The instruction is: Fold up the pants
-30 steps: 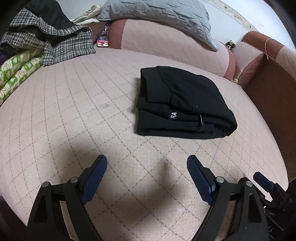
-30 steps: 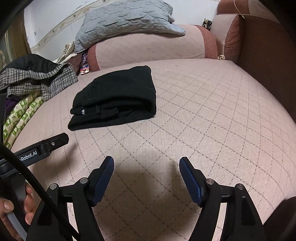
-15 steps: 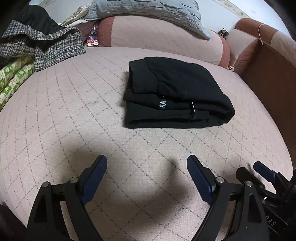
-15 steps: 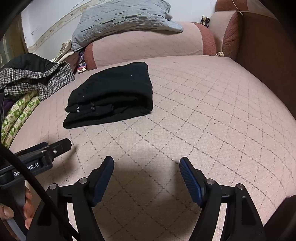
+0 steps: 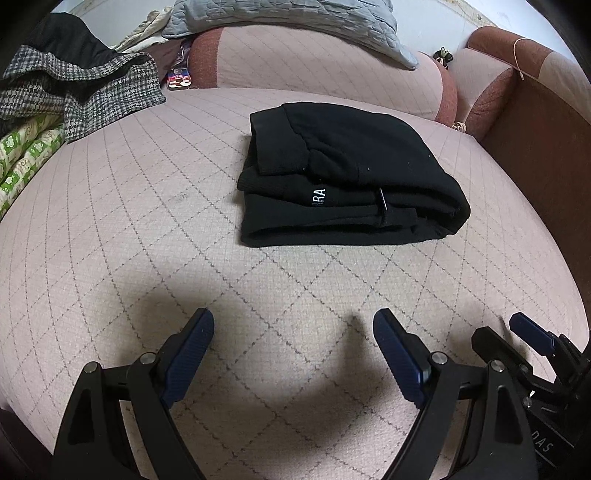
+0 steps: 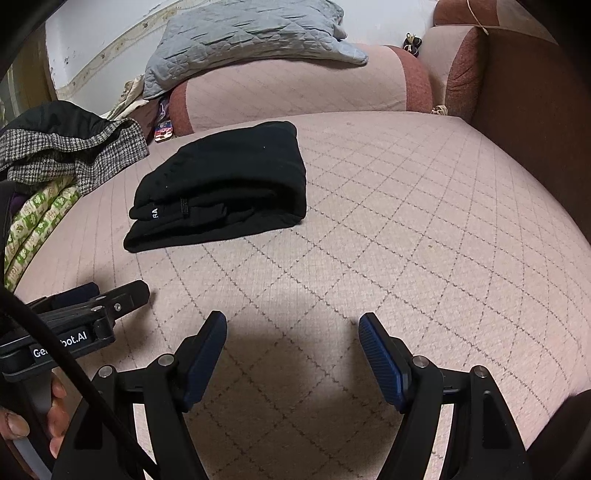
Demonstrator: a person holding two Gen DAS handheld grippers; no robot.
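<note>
The black pants [image 5: 347,177] lie folded in a compact stack on the pink quilted sofa seat [image 5: 147,221], with white letters showing on one layer. They also show in the right wrist view [image 6: 225,188]. My left gripper [image 5: 293,328] is open and empty, well short of the pants. My right gripper [image 6: 291,328] is open and empty, to the right of and short of the pants. The left gripper also shows at the left of the right wrist view [image 6: 107,299].
A houndstooth garment [image 5: 81,88] and a green patterned cloth [image 5: 26,158] lie at the left. A grey quilted blanket [image 5: 295,18] rests on the backrest cushion [image 5: 314,77]. A brown armrest [image 5: 546,155] rises on the right.
Both grippers drew back slightly and shifted; the pants lie unmoved on the seat. Both grippers stay open.
</note>
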